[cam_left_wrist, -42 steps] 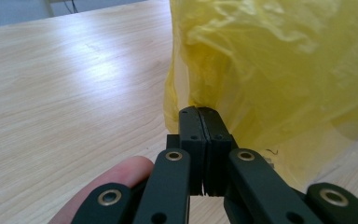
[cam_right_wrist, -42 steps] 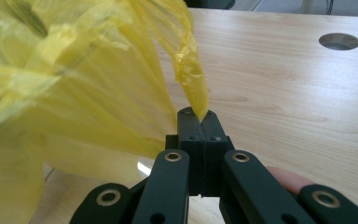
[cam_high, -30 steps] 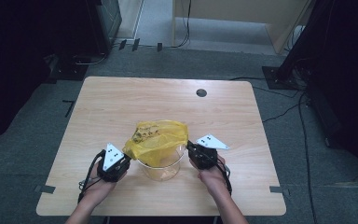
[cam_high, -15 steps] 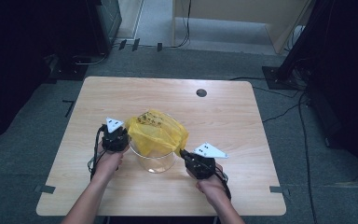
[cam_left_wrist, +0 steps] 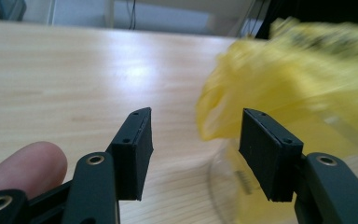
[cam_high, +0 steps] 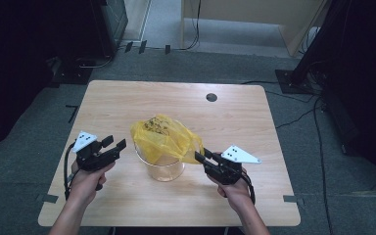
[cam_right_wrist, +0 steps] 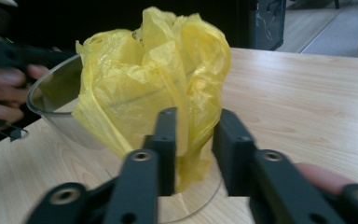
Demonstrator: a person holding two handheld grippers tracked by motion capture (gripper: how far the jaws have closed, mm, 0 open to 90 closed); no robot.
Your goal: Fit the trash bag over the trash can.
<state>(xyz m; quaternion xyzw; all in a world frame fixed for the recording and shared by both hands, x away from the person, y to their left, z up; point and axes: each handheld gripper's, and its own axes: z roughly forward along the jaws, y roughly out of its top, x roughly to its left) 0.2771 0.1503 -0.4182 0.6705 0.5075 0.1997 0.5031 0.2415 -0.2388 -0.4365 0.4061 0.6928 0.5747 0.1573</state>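
A clear round container (cam_high: 165, 169) stands at the middle of the wooden table (cam_high: 235, 122), with a crumpled yellow plastic bag (cam_high: 162, 136) stuffed in it and spilling over the rim. My right gripper (cam_high: 201, 153) is at the bag's right edge. In the right gripper view its jaws (cam_right_wrist: 193, 116) are drawn narrow around a hanging fold of the bag (cam_right_wrist: 168, 70) outside the container (cam_right_wrist: 51, 93). My left gripper (cam_high: 115, 143) hovers open a short way left of the container. In its own view the gripper (cam_left_wrist: 196, 114) holds nothing, with the blurred bag (cam_left_wrist: 298, 79) ahead.
A small dark round hole (cam_high: 211, 97) sits near the table's far edge. Cables and dark equipment stands lie on the floor around the table. Bare wood stretches left, right and behind the container.
My left gripper has drawn back from the bag's left side toward the front left and stands open. The right gripper has come up to the bag's right edge, which now stretches toward it.
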